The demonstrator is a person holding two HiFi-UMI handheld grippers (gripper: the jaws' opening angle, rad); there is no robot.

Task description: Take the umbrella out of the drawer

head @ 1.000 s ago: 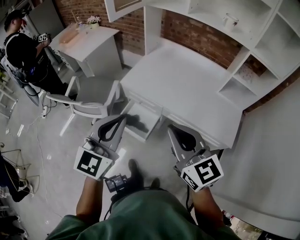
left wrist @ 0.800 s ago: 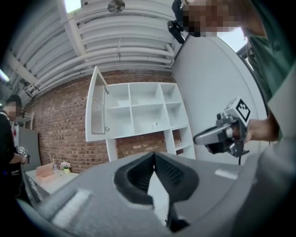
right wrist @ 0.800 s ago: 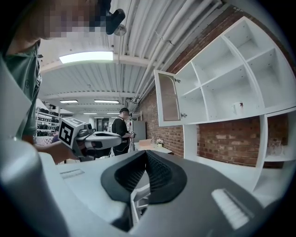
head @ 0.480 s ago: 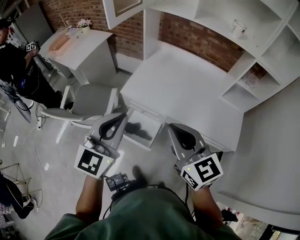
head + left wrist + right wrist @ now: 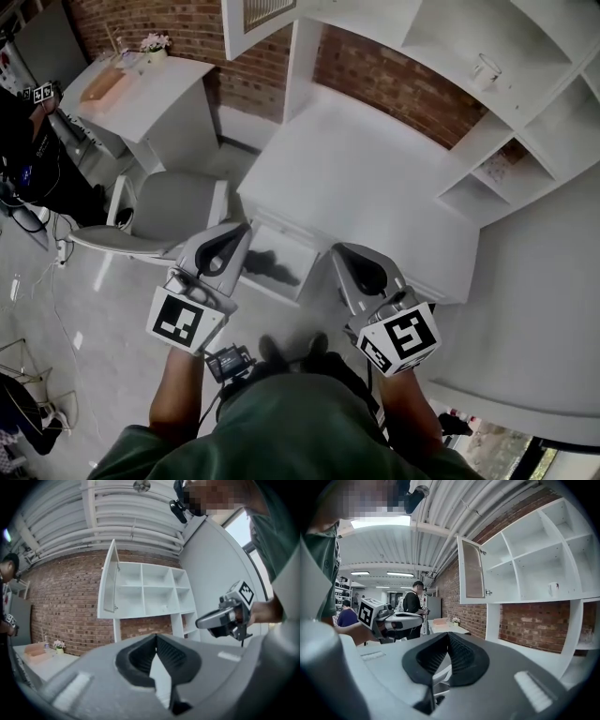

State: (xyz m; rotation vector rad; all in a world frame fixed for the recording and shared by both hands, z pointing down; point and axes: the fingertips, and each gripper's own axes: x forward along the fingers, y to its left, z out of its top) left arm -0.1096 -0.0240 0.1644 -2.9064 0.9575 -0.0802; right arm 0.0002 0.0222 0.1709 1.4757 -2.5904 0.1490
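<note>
The person is standing in front of the white desk (image 5: 366, 178) and is holding both tools out ahead, one to each side of the open drawer (image 5: 291, 249), probably so that either can go down into it without crossing the other. The left gripper (image 5: 246, 228) is pointing level, its jaws are pressing fully together, and nothing is sitting between them. The right gripper (image 5: 336, 249) is tipping slightly downward, and its jaws are likewise meeting tip to tip with nothing in their hold. Judging from that, neither tool is ready to take anything, and the jaws will need to part before a grasp. In the head view, the drawer is jutting from the desk's near edge at about twelve o'clock from the person's body. It is already pulled out far enough to leave its inside in plain sight, so the opening seems done. The umbrella (image 5: 269, 267) is lying inside it, toward the near left part. The left gripper's tips are hovering at roughly eleven o'clock of the umbrella and the right gripper's at roughly two o'clock, both apart from it. It is showing as a dark, compact, folded bundle with a lumpy outline, standing out sharply against the white drawer bottom. Its handle and strap are too blurred to make out.
</note>
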